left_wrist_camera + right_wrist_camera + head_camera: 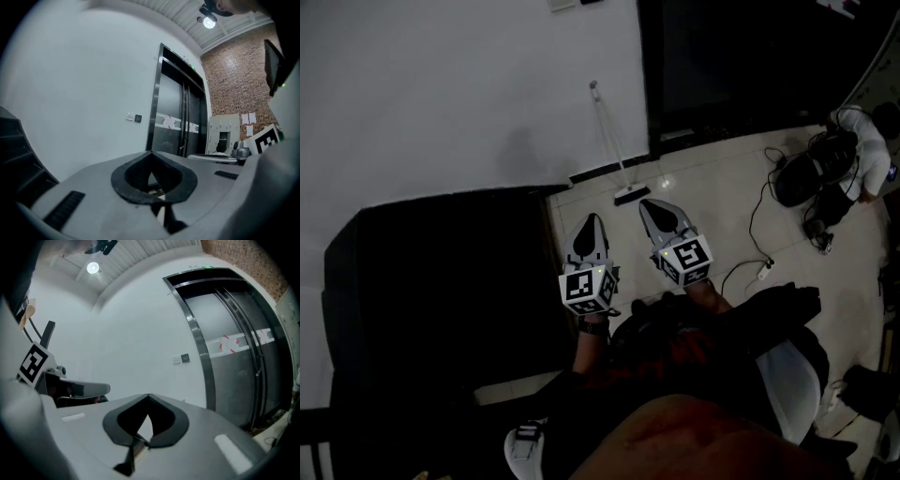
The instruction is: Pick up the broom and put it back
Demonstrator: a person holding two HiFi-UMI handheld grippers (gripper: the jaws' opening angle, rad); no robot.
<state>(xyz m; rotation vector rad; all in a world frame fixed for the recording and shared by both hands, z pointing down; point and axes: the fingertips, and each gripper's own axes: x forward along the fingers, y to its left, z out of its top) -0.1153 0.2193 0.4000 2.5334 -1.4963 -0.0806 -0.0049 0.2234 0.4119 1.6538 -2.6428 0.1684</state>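
1. Broom (611, 141): stands nearly upright, leaning on the white wall (441, 94), just left of the dark lift door (741, 56). Brush head down on the tiled floor (722, 197) at the wall's foot, handle tip up the wall. Nothing is touching it.
2. L gripper (593, 219): held level, pointing to the far side toward wall/broom. In the left gripper view the jaws are closed, tips meeting, w/ nothing between them but the gap in the black pads. Empty.
3. R gripper (652, 204): just right of the L one, also level and pointing to the far side. Its own view shows the jaws fully together, tips touching, holding nothing.
4. Both grippers sit nearer than the broom and apart from it. R tip is the closer one, near the brush head but w/ floor showing between. Each has its marker cube (587, 289) at the near end.
5. Left of the grippers: a big black block (441, 300) against the wall, no detail visible.
6. Far right: a person (861, 141) crouched on the floor beside dark bags. A black cable (755, 220) runs across the tiles toward the near side.
7. Left gripper view: small call panel (133, 117) on the wall left of the lift, brick wall (234, 79) at right, ceiling lamp (209, 21) lit.
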